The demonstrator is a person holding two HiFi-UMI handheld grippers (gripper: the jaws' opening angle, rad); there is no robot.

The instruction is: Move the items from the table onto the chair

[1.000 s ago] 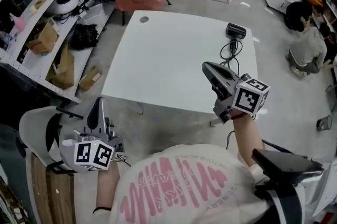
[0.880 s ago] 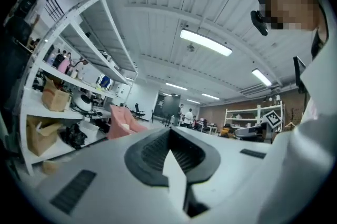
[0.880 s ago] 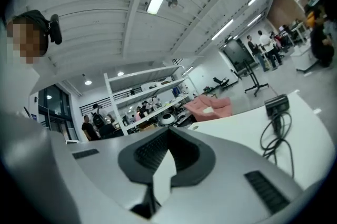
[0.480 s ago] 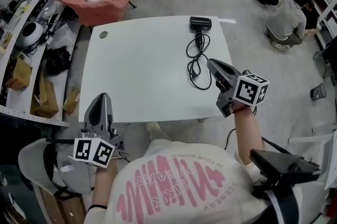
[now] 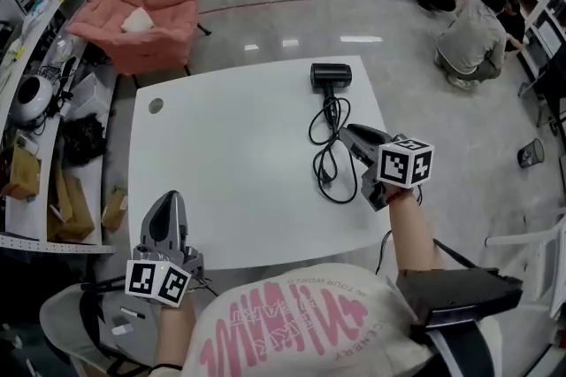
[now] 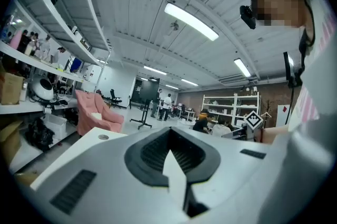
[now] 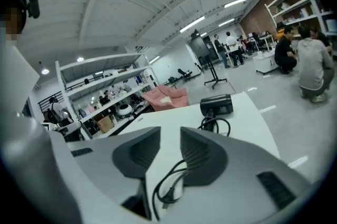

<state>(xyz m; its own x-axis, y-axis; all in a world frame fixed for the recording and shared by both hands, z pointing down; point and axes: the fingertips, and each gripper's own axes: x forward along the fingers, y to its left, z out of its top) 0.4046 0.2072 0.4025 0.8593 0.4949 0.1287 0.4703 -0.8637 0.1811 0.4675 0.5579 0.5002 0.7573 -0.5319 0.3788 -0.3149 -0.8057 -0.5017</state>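
Right gripper (image 5: 351, 134) neared coiled black cord (image 5: 324, 175), ribbed fingers just parting; left gripper (image 5: 168, 201) closed.

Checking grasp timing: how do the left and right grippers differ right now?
Jaws: on the left gripper they meet at the tips; on the right gripper they stand slightly apart, having just been opening. Between them: nothing in the left's; the black cord shows through the right's gap, untouched by the pads. Place: left is at the near left edge of the white table, clear of the cord; right is over the cord's loops. Shared: neither holds anything.
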